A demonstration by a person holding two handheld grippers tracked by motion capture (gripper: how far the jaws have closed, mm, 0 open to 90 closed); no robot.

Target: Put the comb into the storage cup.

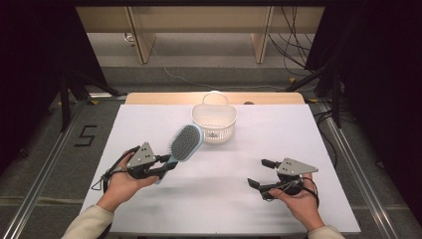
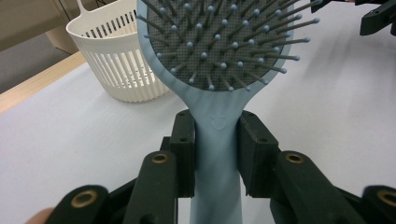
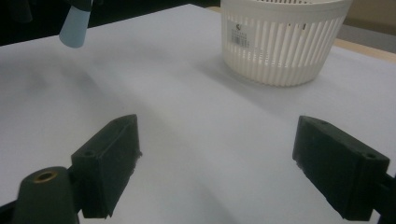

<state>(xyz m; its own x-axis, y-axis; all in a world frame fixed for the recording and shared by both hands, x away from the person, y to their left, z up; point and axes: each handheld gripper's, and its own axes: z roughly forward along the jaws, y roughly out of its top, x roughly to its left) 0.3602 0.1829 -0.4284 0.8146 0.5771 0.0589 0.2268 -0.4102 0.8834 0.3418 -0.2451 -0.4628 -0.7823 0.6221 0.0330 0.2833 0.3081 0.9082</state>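
Observation:
A light blue hairbrush (image 1: pixel 185 143) with grey bristles is held above the white table, head pointing toward the basket. My left gripper (image 1: pixel 168 165) is shut on its handle; in the left gripper view both pads press the blue handle (image 2: pixel 217 154) just below the bristled head (image 2: pixel 219 42). A white slatted plastic basket (image 1: pixel 214 121) stands at the far middle of the table, just beyond the brush head. My right gripper (image 1: pixel 261 173) hovers at the near right with its jaws wide open and nothing between them (image 3: pixel 215 163). The handle's tip (image 3: pixel 74 28) appears at the top left of the right gripper view.
The white table sheet (image 1: pixel 224 199) has a wooden strip (image 1: pixel 149 98) along its far edge. Beyond are table legs, cables and dark curtains. The basket (image 3: pixel 280 42) bears a small label on its slatted wall.

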